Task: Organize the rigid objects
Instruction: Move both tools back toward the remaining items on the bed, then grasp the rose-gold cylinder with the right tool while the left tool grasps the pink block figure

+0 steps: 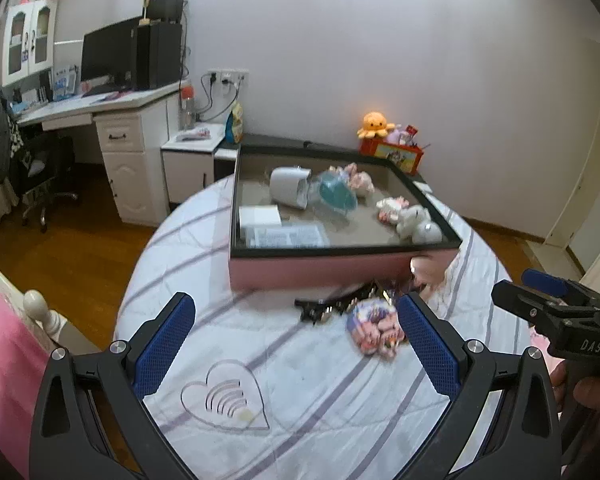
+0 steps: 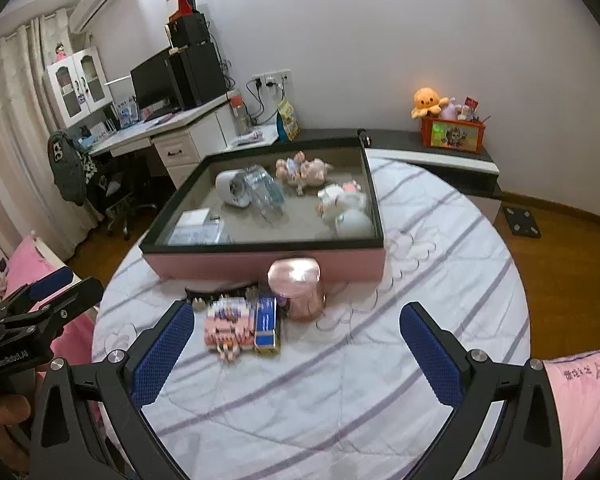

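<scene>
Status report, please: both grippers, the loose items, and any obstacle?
Left gripper open, empty. Right gripper open, empty. Loose items and pink jar on the bed in front of the pink tray, not in it. Nothing in the way.

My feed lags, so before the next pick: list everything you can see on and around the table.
Table: one, round, white cloth with purple stripes.
Box: one, pink with black rim, on the table's far half.
Soft toys: several, pink and white, inside the box.
Cup: one, white, on its side in the box.
Jar: one, pink, in front of the box.
Blue pack: one, beside the jar.
Heart mat: one, clear, near edge.
Left gripper: blue pads, open.
Right gripper: blue pads, open.
</scene>
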`<action>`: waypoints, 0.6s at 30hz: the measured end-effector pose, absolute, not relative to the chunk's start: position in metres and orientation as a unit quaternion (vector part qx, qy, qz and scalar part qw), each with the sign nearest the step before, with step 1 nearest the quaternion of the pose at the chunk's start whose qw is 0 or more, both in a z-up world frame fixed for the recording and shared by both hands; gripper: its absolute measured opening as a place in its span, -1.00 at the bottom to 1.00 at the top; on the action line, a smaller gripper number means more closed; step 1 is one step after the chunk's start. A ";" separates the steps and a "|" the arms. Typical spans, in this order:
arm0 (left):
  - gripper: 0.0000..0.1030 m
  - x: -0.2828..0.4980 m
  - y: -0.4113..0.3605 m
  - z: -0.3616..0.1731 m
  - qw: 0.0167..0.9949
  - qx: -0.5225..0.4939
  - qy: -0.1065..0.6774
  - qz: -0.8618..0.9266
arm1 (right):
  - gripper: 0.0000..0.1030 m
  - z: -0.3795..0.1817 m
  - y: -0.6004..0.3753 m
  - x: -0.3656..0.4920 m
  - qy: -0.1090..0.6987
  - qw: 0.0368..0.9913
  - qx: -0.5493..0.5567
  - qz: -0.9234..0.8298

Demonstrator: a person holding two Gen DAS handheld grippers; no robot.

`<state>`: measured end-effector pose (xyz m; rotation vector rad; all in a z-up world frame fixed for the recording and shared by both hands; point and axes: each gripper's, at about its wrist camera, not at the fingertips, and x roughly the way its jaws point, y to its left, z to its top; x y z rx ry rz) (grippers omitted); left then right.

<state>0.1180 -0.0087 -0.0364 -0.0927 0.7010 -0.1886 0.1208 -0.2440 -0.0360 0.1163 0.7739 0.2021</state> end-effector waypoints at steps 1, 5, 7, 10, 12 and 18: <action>0.99 0.117 -0.009 -0.039 0.932 -0.045 0.346 -0.092 | 1.00 -0.038 -0.244 0.119 0.378 0.919 0.057 0.098; 0.99 0.116 -0.010 -0.044 0.930 -0.044 0.352 -0.092 | 1.00 -0.044 -0.243 0.117 0.384 0.917 0.056 0.094; 0.99 0.116 -0.011 -0.045 0.930 -0.043 0.354 -0.093 | 1.00 -0.047 -0.242 0.118 0.388 0.916 0.055 0.090; 0.99 0.117 -0.013 -0.048 0.928 -0.042 0.357 -0.095 | 1.00 -0.052 -0.241 0.121 0.394 0.913 0.054 0.089; 0.99 0.119 -0.016 -0.050 0.927 -0.040 0.361 -0.096 | 1.00 -0.055 -0.240 0.124 0.398 0.911 0.055 0.093; 0.99 0.127 -0.025 -0.062 0.920 -0.037 0.377 -0.100 | 1.00 -0.067 -0.243 0.135 0.411 0.904 0.063 0.096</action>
